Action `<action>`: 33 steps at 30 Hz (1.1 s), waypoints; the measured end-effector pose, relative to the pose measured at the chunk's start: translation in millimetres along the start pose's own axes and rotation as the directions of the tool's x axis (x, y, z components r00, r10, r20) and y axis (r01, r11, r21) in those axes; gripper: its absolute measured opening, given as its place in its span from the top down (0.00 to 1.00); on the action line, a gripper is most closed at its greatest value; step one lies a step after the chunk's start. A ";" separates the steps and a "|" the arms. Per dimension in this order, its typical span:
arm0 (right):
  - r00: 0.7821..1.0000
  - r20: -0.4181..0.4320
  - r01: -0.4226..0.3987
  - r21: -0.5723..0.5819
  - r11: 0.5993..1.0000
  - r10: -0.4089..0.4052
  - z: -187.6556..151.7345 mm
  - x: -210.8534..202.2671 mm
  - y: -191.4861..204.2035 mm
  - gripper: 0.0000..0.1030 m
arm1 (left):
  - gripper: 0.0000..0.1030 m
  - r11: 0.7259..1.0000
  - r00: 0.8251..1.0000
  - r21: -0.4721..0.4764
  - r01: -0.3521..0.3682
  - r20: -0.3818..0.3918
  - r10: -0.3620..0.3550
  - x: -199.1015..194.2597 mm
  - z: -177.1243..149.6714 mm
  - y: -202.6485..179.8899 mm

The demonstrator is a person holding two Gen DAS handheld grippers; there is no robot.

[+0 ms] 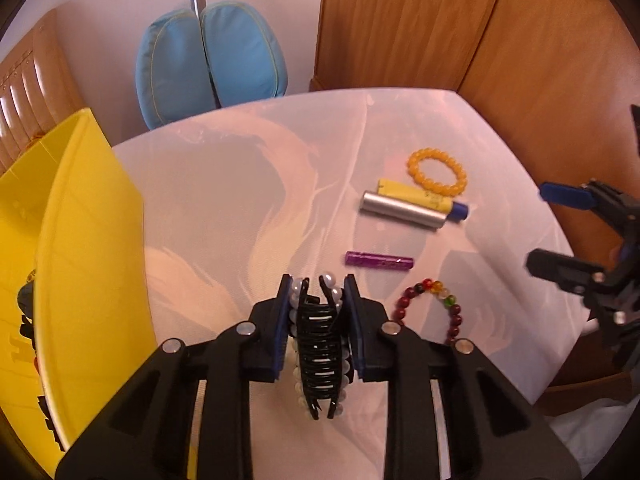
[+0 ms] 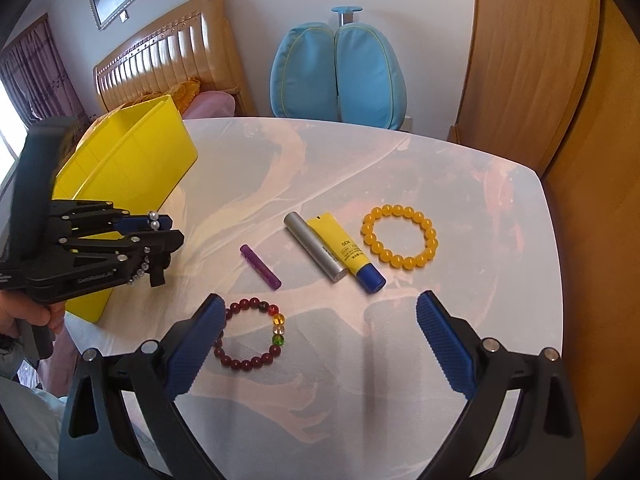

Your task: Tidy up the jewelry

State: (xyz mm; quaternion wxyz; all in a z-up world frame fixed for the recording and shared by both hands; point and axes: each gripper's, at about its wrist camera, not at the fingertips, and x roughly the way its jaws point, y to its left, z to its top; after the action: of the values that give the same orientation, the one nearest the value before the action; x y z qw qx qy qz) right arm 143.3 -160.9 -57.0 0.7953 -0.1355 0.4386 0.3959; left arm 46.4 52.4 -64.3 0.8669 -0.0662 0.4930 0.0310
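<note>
The left gripper [image 1: 318, 304] clamps its ribbed blue pads [image 1: 352, 320] on a black plastic claw hair clip trimmed with white pearl beads [image 1: 320, 344], holding it just above the glossy white marbled tabletop [image 1: 224, 208]; beside it stands an open, smooth-walled yellow plastic bin [image 1: 88, 240], seemingly the place where the pieces are being gathered. The right gripper [image 2: 316, 344] hangs empty with its fingers spread wide over the table's near edge, one textured blue pad [image 2: 196, 340] touching or just over a bracelet of dark red round beads with a few clear coloured ones [image 2: 252, 334]. Farther along the table lie a small purple cylindrical tube [image 2: 260, 267], a brushed silver metal tube [image 2: 314, 246] lying against a yellow squeeze tube with a blue cap [image 2: 348, 254], and, near them, a bracelet of translucent orange-yellow round beads [image 2: 398, 236]. The clip is a springy, toothed piece whose rounded pearls give the pads little flat surface, so the carry looks best done with steady pressure across its broad sides, a level wrist and a lift clear of the bin's rim before the pads let go low inside, sparing the beads a drop. The bead bracelets, loose and likely to roll on the slick top, probably call for a pinch across one side of the ring
</note>
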 end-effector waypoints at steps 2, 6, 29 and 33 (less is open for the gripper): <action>1.000 0.009 -0.008 -0.004 1.000 0.008 5.2 0.3 6.8 0.06 | 0.75 1.000 0.998 -0.012 0.020 0.054 -0.020 -24.4 3.3 1.4; 0.999 0.023 -0.041 -0.030 0.999 0.041 17.6 3.7 28.5 0.06 | 0.75 0.999 0.987 -0.039 0.000 0.161 0.006 -75.4 9.0 16.9; 0.873 -0.086 -0.436 -0.576 0.691 0.479 91.3 25.3 296.9 0.06 | 0.75 0.970 0.990 -0.196 -0.141 0.000 0.143 -116.8 -92.1 207.3; 0.875 -0.162 -0.452 -0.612 0.649 0.456 82.7 38.5 315.3 0.06 | 0.75 0.976 0.989 -0.163 -0.143 -0.052 0.136 -102.6 -97.6 212.4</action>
State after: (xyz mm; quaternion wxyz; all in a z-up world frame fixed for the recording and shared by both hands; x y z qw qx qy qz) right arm -32.3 110.1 1.4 0.5791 -0.2795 0.2966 0.7061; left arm -114.5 249.5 -43.4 0.8440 -0.1042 0.5094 0.1316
